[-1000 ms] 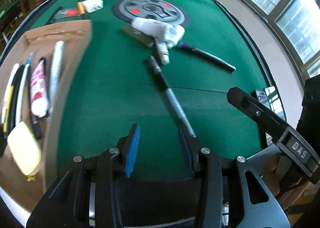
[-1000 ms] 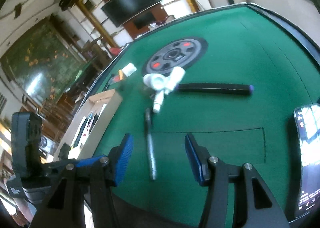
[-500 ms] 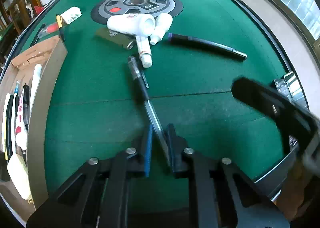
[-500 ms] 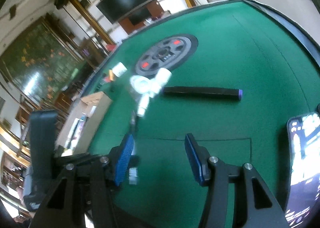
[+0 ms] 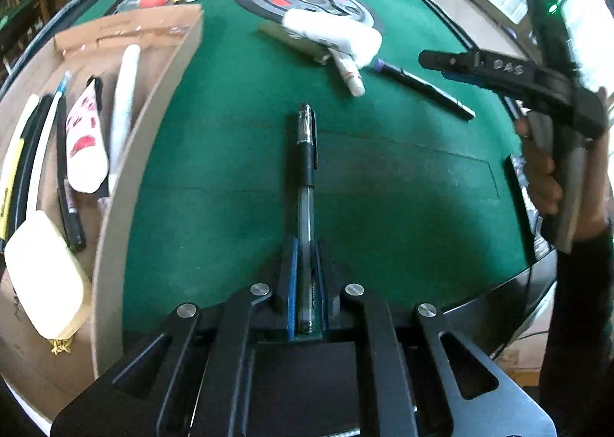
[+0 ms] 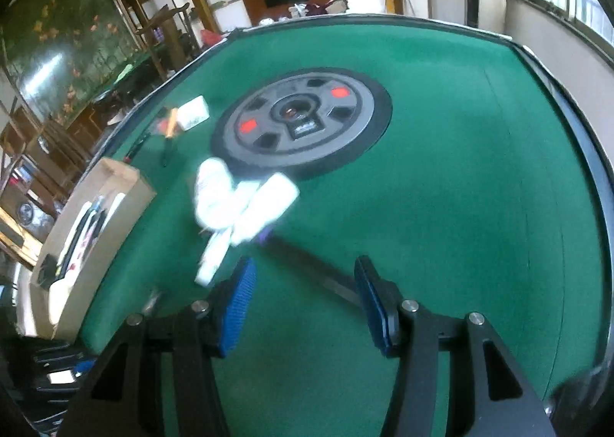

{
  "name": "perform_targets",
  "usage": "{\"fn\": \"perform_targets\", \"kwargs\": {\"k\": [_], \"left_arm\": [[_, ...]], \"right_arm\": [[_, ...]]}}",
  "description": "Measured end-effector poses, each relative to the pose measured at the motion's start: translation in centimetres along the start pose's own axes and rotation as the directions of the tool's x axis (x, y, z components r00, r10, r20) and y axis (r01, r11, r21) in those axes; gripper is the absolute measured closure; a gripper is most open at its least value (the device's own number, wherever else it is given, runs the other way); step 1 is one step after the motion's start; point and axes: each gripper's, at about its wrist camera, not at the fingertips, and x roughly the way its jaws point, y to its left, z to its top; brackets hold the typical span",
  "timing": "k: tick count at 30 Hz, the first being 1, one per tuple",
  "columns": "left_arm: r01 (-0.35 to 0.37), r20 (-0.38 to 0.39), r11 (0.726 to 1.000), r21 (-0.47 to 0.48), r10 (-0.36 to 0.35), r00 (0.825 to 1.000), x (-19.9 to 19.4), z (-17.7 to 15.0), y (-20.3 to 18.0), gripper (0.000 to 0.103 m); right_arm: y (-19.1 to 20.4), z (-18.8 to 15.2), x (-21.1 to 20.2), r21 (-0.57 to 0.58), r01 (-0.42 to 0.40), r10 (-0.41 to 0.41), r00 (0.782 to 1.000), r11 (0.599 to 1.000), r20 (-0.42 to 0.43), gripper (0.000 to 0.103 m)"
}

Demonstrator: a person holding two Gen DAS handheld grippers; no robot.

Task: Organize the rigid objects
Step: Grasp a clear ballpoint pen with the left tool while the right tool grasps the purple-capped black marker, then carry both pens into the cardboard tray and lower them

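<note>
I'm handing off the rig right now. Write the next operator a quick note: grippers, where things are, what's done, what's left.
Left gripper: shut on the clear pen, held lengthwise above the green table.
Right gripper: open, empty, hovering over the black marker.
Done: the cardboard box on the left already holds several pens and a tube.
Left: box the pen, then the marker, the white bottles and the small tube by the weight plate.
</note>
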Motion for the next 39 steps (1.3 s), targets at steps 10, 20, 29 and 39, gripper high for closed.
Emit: {"fn": "perform_targets", "kwargs": {"k": [10, 20, 29, 39], "left_arm": [[0.140, -0.048, 0.990, -0.002, -0.140, 0.989, -0.3, 1.1, 2.1, 0.096], [0.119, -0.036, 0.991, 0.061, -0.117, 0.993, -0.9, 0.0, 1.9, 0.095], [-0.042, 0.014, 0.999, 0.024, 0.042, 0.999, -0.3, 0.6, -0.2, 0.095], [-0.269, -0.006, 0.958, 0.098, 0.271, 0.963, 1.2, 2.8, -3.7, 0.095]], "right_arm": [[1.5, -2.3, 1.5, -0.118, 0.080, -0.093, 0.990, 0.990, -0.109, 0.055], [7.7, -6.8, -0.4, -0.066, 0.135, -0.141, 0.986, 0.989, -0.084, 0.088], [7.6, -9.2, -1.5, -0.009, 0.043, -0.042, 0.999, 0.999, 0.018, 0.087], [6.6, -9.2, -1.1, 0.056, -0.138, 0.137, 0.990, 0.989, 0.027, 0.087]]}}
